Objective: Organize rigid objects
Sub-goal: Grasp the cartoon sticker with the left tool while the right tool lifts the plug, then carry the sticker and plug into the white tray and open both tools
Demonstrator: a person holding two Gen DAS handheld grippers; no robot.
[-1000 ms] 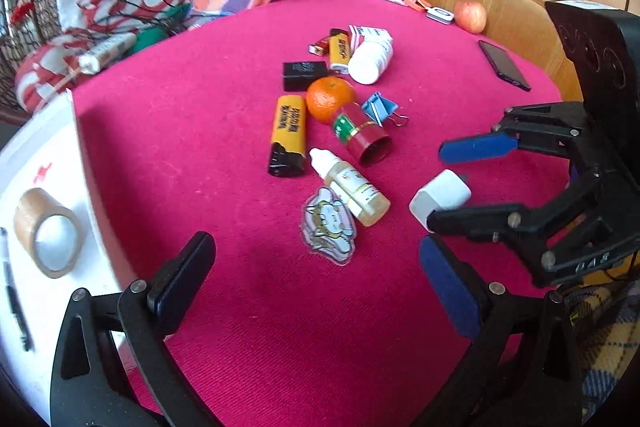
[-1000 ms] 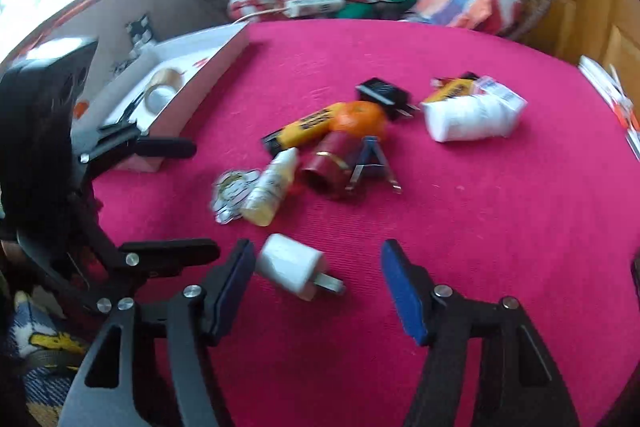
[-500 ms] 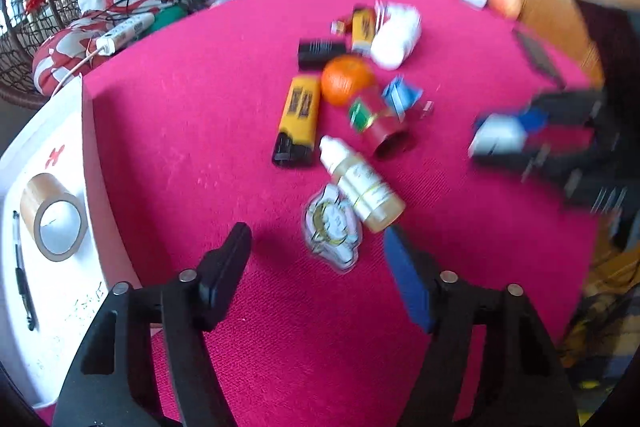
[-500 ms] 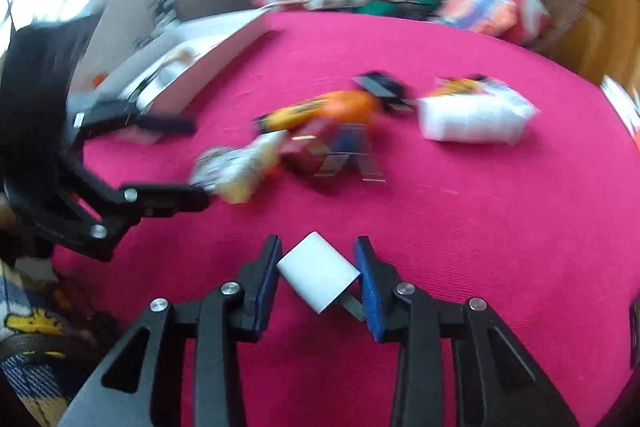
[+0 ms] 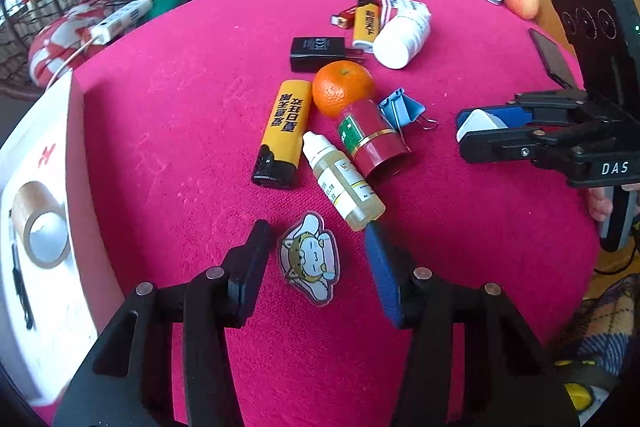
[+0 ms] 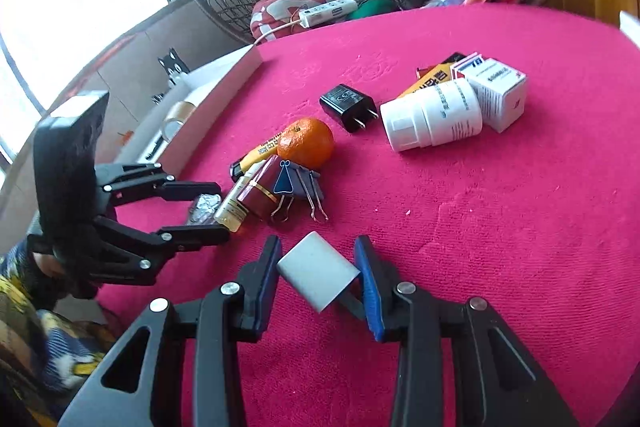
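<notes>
While our right gripper clamps the smooth white charger block, our left gripper's jaws, angled down, are closing around the flat glossy cat sticker without touching it.

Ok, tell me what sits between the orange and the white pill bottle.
In the right wrist view, the black charger lies between the orange and the white pill bottle.

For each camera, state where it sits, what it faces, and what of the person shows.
Left wrist: on the left hand-held gripper, angled down at the red table; jaws closing around the cat sticker; fingers show behind the other gripper.
Right wrist: on the right hand-held gripper, facing the window, clamping the white charger; a patterned sleeve shows.
Shared: orange, charger.
</notes>
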